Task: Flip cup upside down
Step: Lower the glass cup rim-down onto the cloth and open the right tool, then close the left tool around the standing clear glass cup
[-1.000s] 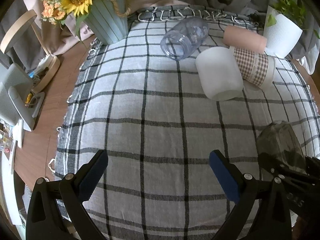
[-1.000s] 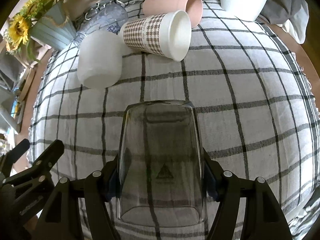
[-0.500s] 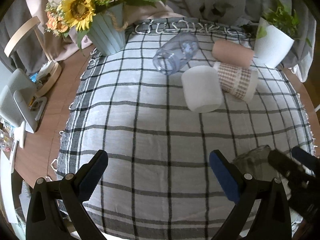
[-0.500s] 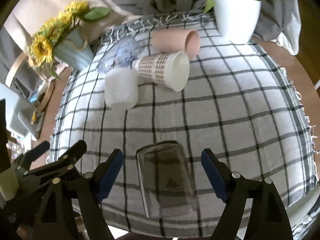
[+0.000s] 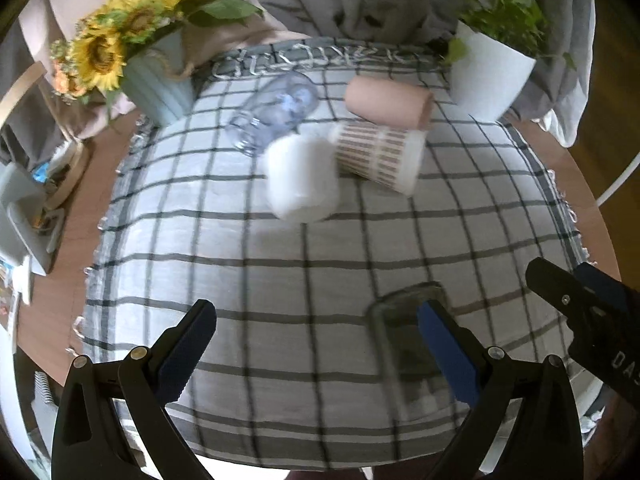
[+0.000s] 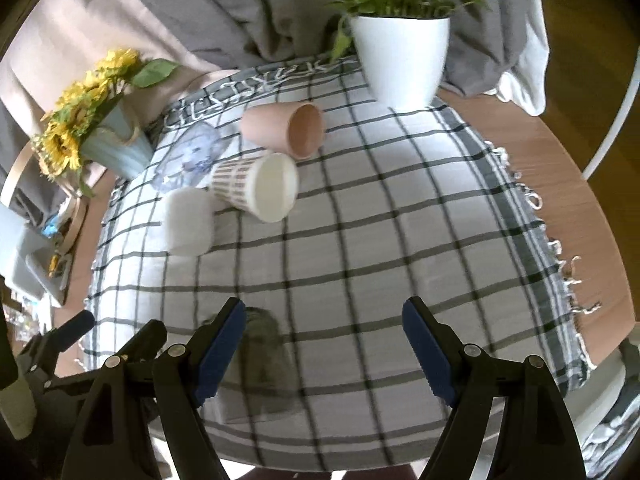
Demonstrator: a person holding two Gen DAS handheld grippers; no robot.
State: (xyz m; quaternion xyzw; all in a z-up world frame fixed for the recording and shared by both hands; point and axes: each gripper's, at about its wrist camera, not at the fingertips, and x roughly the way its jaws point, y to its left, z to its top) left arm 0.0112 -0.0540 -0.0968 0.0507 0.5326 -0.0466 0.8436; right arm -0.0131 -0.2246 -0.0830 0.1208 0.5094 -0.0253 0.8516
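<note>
A clear smoky glass cup (image 5: 404,332) stands upside down near the front edge of the checked cloth; it also shows in the right wrist view (image 6: 262,360). My right gripper (image 6: 322,354) is open and empty, pulled back above it, with the cup behind its left finger. My left gripper (image 5: 316,354) is open and empty, to the left of the cup; its right finger overlaps the cup. Several other cups lie on their sides at the back: a white cup (image 5: 300,178), a checked paper cup (image 5: 378,158), a pink cup (image 5: 388,104) and a clear plastic cup (image 5: 274,110).
A sunflower vase (image 5: 158,86) stands back left and a white plant pot (image 5: 490,74) back right. The round wooden table (image 6: 560,152) shows beyond the cloth on the right. Clutter (image 5: 28,208) lies at the left edge.
My right gripper opened, let go of the glass cup and drew back and up. The cup stays upside down on the cloth. My left gripper also rose and drew back.
</note>
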